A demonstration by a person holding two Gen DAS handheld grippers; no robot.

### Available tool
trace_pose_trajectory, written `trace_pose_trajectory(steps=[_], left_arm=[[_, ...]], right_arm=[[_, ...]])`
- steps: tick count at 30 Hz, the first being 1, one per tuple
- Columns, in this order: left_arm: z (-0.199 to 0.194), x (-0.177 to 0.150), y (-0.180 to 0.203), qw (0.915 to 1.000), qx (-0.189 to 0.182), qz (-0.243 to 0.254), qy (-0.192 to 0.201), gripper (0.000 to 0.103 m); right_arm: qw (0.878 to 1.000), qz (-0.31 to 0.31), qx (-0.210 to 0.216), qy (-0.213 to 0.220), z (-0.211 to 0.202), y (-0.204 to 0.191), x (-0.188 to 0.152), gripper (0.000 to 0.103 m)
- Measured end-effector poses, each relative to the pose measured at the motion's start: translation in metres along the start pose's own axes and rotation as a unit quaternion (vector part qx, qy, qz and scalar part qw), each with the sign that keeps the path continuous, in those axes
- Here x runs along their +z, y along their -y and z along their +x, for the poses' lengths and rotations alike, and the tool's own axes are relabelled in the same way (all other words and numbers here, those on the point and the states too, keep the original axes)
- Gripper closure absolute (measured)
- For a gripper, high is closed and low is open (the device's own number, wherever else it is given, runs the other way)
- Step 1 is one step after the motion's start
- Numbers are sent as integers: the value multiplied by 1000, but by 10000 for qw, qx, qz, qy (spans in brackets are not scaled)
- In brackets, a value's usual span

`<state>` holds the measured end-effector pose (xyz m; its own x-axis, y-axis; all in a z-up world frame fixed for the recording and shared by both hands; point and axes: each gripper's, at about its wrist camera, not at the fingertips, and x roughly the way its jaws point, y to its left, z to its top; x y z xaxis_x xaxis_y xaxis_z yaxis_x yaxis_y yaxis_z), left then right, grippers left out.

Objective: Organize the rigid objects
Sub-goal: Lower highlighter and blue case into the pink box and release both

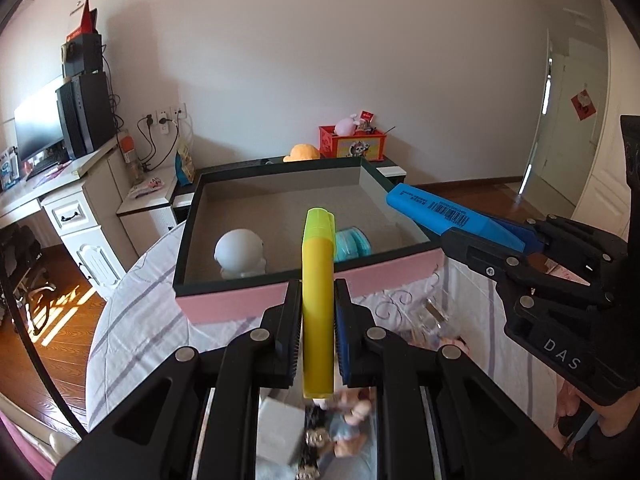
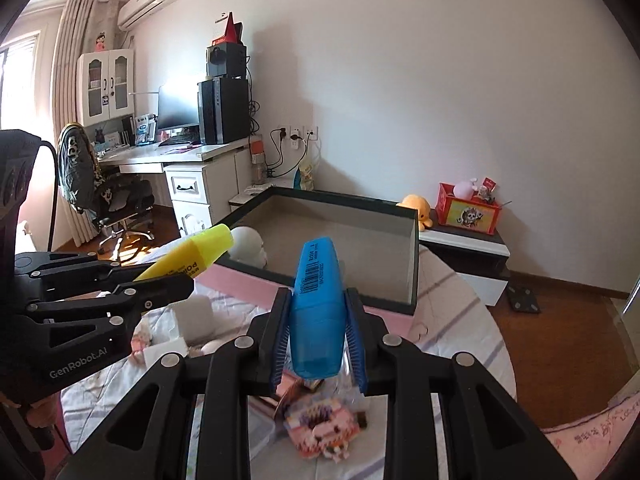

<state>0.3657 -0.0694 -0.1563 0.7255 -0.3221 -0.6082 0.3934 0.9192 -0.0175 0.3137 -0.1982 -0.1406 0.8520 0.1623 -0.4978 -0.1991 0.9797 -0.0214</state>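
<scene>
Yellow plastic fills the centre of the left wrist view: a yellow highlighter stands pinched between the pads of the left gripper, its long axis running straight up the frame along the fingers, cap end forward. Beyond its cap, in the middle of the frame, lies the open box with its pink front wall and grey floor, where a white figurine and a teal round thing already rest. From the right edge, the right gripper clamps a blue highlighter, which slants up-left with its cap over the box's right rim. In the right wrist view that blue pen points up the frame toward the box's near wall. Both pens appear lifted clear of the patterned bedcover; the blue one looks nearer to release, the yellow one apparently short of the pink wall. Blurred clutter lies below both grippers.
</scene>
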Motion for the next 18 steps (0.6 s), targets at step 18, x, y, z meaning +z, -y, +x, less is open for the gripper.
trace_pose_trajectory(steps=[18], left_arm=[[147,32,-22,9936,137,-209,-1098,87]], right_arm=[[9930,298,-112,-1141,147,51,6,76]])
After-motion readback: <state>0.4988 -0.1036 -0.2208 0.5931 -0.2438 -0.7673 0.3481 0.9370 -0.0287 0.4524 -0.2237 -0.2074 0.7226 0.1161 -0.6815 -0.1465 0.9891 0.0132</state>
